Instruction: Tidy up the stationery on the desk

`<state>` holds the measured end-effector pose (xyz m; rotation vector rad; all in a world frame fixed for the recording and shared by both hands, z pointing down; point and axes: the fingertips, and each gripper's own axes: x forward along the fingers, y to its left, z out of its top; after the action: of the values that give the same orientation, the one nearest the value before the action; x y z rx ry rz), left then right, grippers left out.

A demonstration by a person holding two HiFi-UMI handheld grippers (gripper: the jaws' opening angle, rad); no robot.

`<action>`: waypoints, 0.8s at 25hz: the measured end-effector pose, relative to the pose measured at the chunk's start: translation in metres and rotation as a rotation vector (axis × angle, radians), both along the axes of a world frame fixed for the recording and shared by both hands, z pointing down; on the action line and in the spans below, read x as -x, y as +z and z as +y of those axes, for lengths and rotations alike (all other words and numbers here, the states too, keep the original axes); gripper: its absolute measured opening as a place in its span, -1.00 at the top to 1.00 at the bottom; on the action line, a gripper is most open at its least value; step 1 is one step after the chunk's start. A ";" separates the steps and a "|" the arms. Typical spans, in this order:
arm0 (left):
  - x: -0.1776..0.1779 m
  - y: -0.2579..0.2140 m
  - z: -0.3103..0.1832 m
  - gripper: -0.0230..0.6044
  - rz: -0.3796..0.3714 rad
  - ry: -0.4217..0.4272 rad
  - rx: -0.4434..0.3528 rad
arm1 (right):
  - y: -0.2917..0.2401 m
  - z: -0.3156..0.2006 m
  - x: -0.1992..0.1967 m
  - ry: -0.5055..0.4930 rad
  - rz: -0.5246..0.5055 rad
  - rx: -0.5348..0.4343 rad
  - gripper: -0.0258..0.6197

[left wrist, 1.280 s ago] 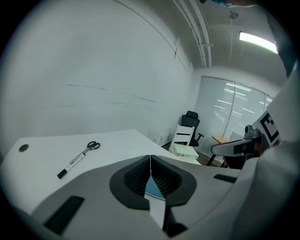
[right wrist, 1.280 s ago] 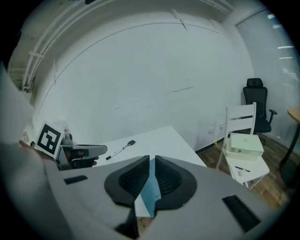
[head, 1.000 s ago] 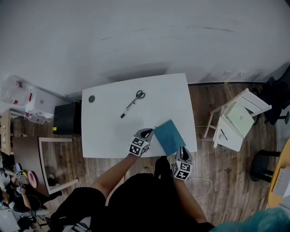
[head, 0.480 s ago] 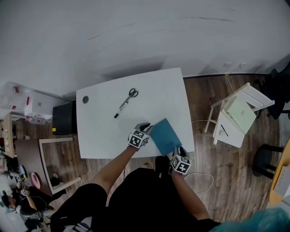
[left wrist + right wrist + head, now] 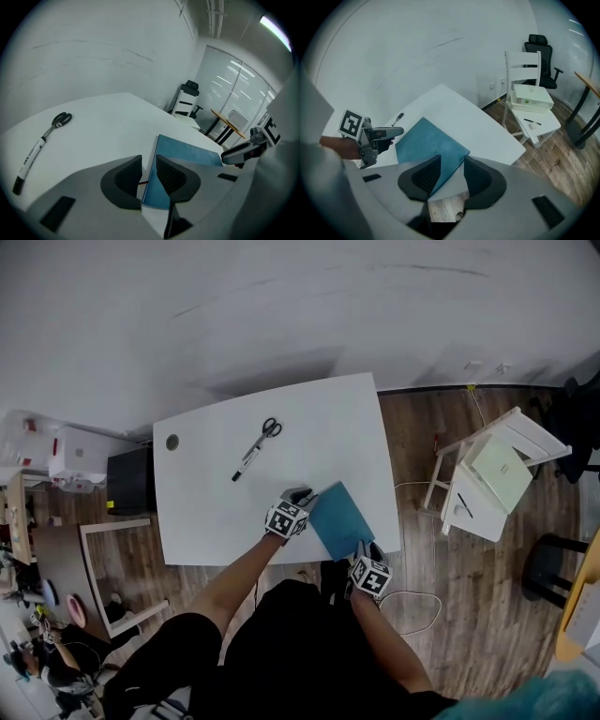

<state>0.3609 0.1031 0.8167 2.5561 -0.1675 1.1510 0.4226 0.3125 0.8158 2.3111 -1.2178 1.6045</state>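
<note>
White tabletop (image 5: 328,432) carries a blue notebook (image 5: 341,519) near right; the left hand-held gripper (image 5: 149,163) and the right hand-held gripper (image 5: 452,165) are released around its edges.

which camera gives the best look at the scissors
Left gripper view: the scissors lie closest and unblocked, black handles clear, next to the marker. Head view shows them whole but tiny. Right gripper view shows no scissors I can make out.

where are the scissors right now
In the head view the scissors lie on the far half of the white desk, just beyond the end of the marker. They are well clear of the blue notebook at the near edge.
</note>
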 end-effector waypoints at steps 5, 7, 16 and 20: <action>-0.009 0.007 0.014 0.63 -0.015 0.067 0.019 | 0.010 0.004 -0.003 0.118 -0.082 -0.018 0.47; -0.009 0.012 0.016 0.61 -0.026 0.074 0.025 | 0.011 0.002 -0.002 0.137 -0.105 -0.028 0.47; -0.010 0.016 0.021 0.56 -0.048 0.082 0.035 | 0.010 0.003 -0.004 0.137 -0.124 -0.033 0.47; -0.007 0.015 0.026 0.55 -0.063 0.091 0.011 | 0.010 0.004 -0.005 0.131 -0.111 -0.033 0.47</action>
<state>0.3678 0.1287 0.8313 2.5426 -0.0597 1.2625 0.4276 0.3166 0.8259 2.3972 -1.1442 1.7910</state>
